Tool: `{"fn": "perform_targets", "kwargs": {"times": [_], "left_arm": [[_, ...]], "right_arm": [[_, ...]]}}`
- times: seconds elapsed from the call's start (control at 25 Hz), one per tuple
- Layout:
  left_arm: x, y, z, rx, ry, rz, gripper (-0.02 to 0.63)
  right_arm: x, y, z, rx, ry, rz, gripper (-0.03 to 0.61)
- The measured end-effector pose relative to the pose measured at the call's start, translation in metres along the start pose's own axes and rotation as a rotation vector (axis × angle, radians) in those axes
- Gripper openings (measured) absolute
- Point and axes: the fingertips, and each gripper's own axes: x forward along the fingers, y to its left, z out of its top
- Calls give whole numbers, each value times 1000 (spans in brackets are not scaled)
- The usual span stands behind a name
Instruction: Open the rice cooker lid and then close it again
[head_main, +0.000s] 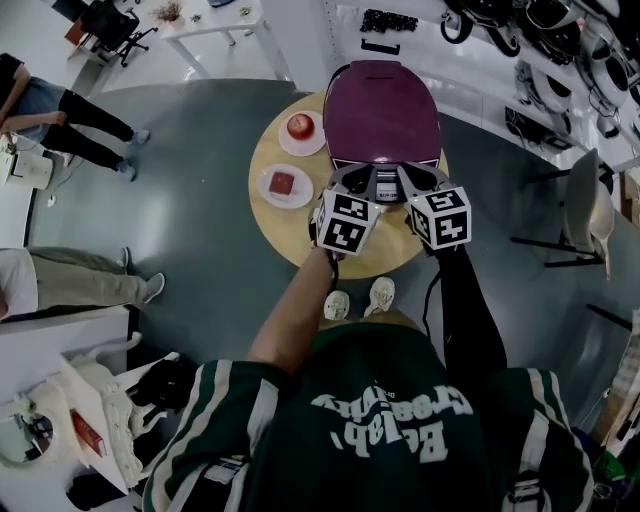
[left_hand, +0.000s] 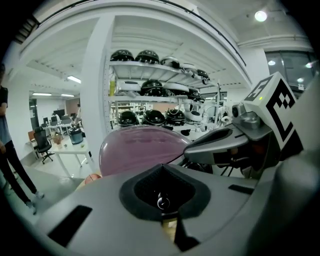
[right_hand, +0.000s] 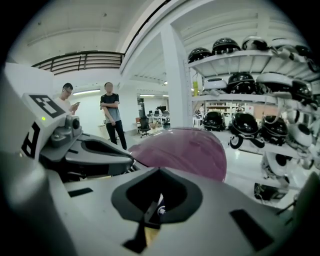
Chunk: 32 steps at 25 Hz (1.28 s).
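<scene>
1. Your left hand-held gripper (head_main: 360, 183) and right hand-held gripper (head_main: 413, 182) both have their jaws pressed together and hold nothing. Their tips sit side by side at the near edge of the domed purple rice cooker (head_main: 380, 105), far on the round wooden surface (head_main: 290, 228).
2. The lid looks down. If you are opening it, you probably need to press the front latch next.
3. Your jaws hide the latch, and contact with the lid is unclear.
</scene>
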Motion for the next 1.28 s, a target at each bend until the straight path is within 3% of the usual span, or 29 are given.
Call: {"fn": "perform_targets", "kwargs": {"times": [0.12, 0.84, 1.08, 1.28], "left_arm": [[3, -1, -6, -11, 27, 2, -5], [3, -1, -7, -50, 3, 42, -5], [-9, 1, 6, -45, -82, 65, -5], [-14, -1, 16, -44, -103, 59, -5]], "right_arm": [[0, 0, -1, -2, 3, -1, 5], [-2, 1, -5, 21, -7, -29, 5], [-13, 0, 8, -9, -81, -56, 5], [-17, -5, 11, 13, -100, -64, 5]]}}
